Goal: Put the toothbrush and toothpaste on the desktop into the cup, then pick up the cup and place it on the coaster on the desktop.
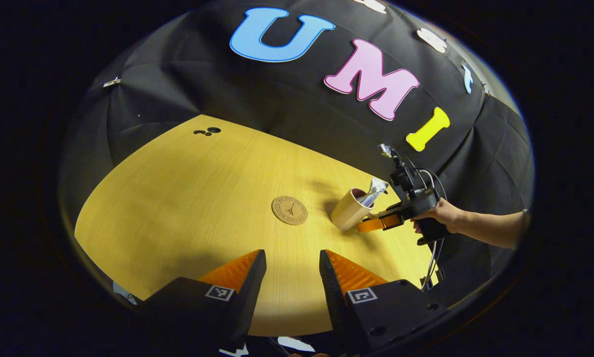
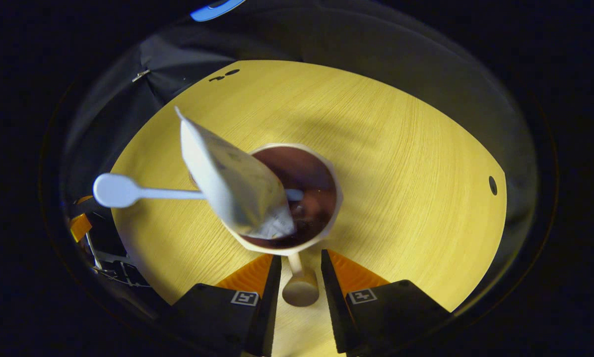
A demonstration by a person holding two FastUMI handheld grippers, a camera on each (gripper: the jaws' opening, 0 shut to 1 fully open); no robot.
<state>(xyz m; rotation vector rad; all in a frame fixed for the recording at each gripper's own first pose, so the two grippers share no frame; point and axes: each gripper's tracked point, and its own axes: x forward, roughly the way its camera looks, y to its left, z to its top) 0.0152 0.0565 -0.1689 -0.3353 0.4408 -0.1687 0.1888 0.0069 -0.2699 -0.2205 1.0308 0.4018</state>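
The beige cup is being straddled at its handle by the right gripper; whether the fingers are pressing on it cannot be told. The toothpaste tube and white toothbrush are leaning inside the cup. The cup is tilting, right of the round coaster on the wooden surface. The left gripper is being held released, nearer.

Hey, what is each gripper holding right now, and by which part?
The right gripper brackets the cup handle; contact cannot be told. The left gripper is open, holding nothing.
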